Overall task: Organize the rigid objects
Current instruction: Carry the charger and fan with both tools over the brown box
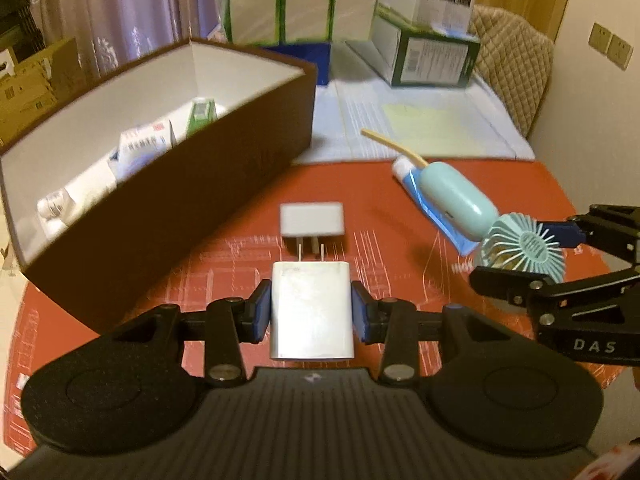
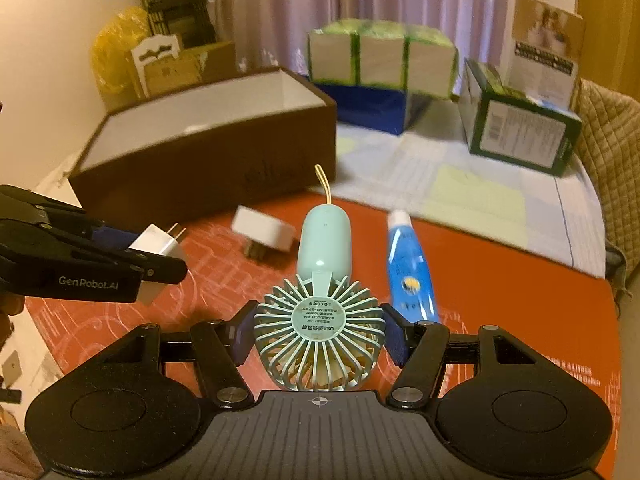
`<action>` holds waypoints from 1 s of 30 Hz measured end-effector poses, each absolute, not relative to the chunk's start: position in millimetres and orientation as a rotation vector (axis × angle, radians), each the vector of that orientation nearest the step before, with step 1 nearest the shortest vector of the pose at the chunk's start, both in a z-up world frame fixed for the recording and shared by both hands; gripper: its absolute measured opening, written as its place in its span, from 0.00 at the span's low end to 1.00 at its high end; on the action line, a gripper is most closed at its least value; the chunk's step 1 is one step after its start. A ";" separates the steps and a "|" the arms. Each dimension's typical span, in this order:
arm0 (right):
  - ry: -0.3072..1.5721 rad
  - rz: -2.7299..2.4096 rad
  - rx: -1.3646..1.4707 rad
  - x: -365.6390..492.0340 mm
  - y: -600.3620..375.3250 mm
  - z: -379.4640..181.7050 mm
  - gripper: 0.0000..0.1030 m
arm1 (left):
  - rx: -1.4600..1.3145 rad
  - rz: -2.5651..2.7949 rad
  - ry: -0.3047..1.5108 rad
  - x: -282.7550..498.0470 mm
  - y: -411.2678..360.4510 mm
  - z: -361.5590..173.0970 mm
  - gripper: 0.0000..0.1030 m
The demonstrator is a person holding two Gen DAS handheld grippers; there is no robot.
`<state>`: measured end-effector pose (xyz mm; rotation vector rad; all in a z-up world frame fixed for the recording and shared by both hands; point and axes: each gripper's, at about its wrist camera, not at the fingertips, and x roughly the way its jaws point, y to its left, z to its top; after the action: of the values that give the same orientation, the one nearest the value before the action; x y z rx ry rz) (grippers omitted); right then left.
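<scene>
A: What is seen, from the largest thing down?

B: A red mat (image 1: 500,184) is spread over the table, with a pale patterned cloth (image 2: 480,184) laid behind it. An open brown box (image 1: 180,208) with a white lining is set on the left of the mat; several small packages (image 1: 140,148) and a small bottle (image 1: 52,206) are lying inside it.

A: And behind the box?

B: A row of green-and-white cartons (image 1: 296,12) and a dark green carton (image 2: 520,132) are placed on the cloth.

A: What is held?

B: A mint handheld fan (image 2: 320,320) is clamped by its round grille between the blue pads of the right gripper (image 2: 320,336), the jaws being parted about halfway; its handle is pointed away, a yellow strap trailing from the end. A white charger (image 1: 312,312) is pinched at its sides by the left gripper (image 1: 312,312), the jaws being set narrow, with the prongs pointed forward. Both are carried above the mat.

A: What is left on the mat?

B: A blue tube (image 2: 410,268) is laid just right of the fan, and a second white plug (image 1: 312,220) is resting beyond the charger, near the box wall.
</scene>
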<state>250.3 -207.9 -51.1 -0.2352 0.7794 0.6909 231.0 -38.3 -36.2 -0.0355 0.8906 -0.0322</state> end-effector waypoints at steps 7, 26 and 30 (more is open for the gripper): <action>0.709 0.773 -0.203 260.9 -175.6 -19.6 0.58 | -0.057 -0.011 0.821 238.6 -8.8 2.1 0.35; 0.668 0.916 -0.224 348.1 -20.4 -0.7 0.58 | -0.101 0.174 0.821 311.7 122.5 15.4 0.34; 0.684 0.910 -0.241 370.9 0.8 -8.3 0.58 | -0.112 0.193 0.839 325.3 139.1 8.3 0.34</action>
<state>370.9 0.8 -8.3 -0.2408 0.6842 0.9100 325.3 139.1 8.3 -0.1117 0.8387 0.1930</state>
